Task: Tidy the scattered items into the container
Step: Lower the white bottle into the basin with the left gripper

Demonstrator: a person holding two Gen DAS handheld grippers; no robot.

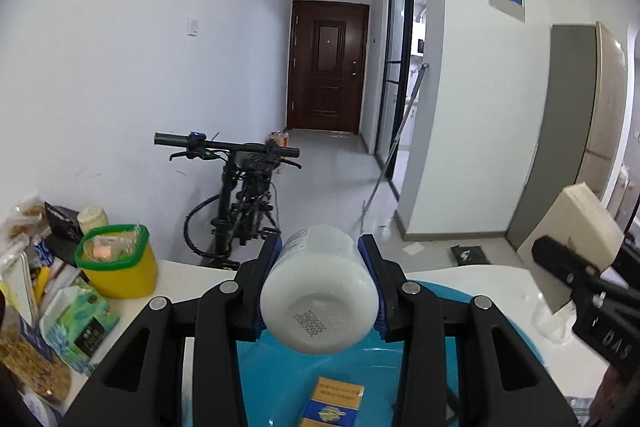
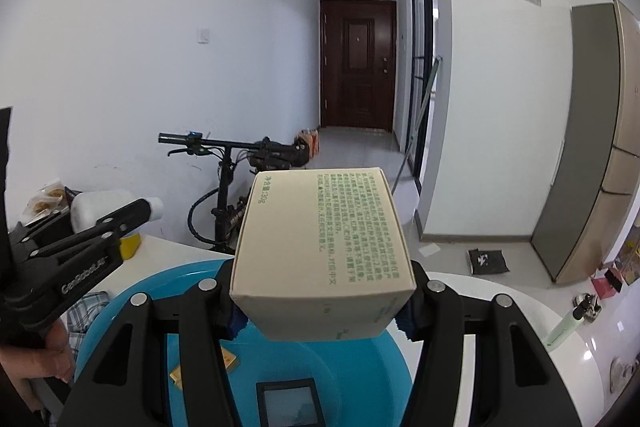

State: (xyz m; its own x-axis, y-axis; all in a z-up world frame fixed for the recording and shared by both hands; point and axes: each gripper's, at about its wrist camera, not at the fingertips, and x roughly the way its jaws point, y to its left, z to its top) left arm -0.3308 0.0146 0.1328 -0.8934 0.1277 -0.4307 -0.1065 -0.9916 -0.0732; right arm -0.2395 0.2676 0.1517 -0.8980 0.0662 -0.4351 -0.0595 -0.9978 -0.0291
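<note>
A round white tabletop (image 1: 192, 267) fills the foreground, and on it sits a wide, shallow blue plastic basin (image 2: 360, 359), the container for this tidy-up. Already lying in the basin are a gold and blue flat packet (image 1: 332, 403) and a small dark-framed device with a grey screen (image 2: 290, 405).

Both grippers hang above the basin, each carrying something. The right gripper (image 2: 320, 311) has its fingers clamped on the sides of a beige cardboard box printed with green text (image 2: 324, 239). The left gripper (image 1: 320, 291) has its blue-padded fingers closed around a white plastic bottle (image 1: 320, 291), held on its side with its base toward the camera.

This looks like the delivery step for both items. Next, each hand probably needs to lower its load into the basin, clear of the things already there, then let go.
</note>
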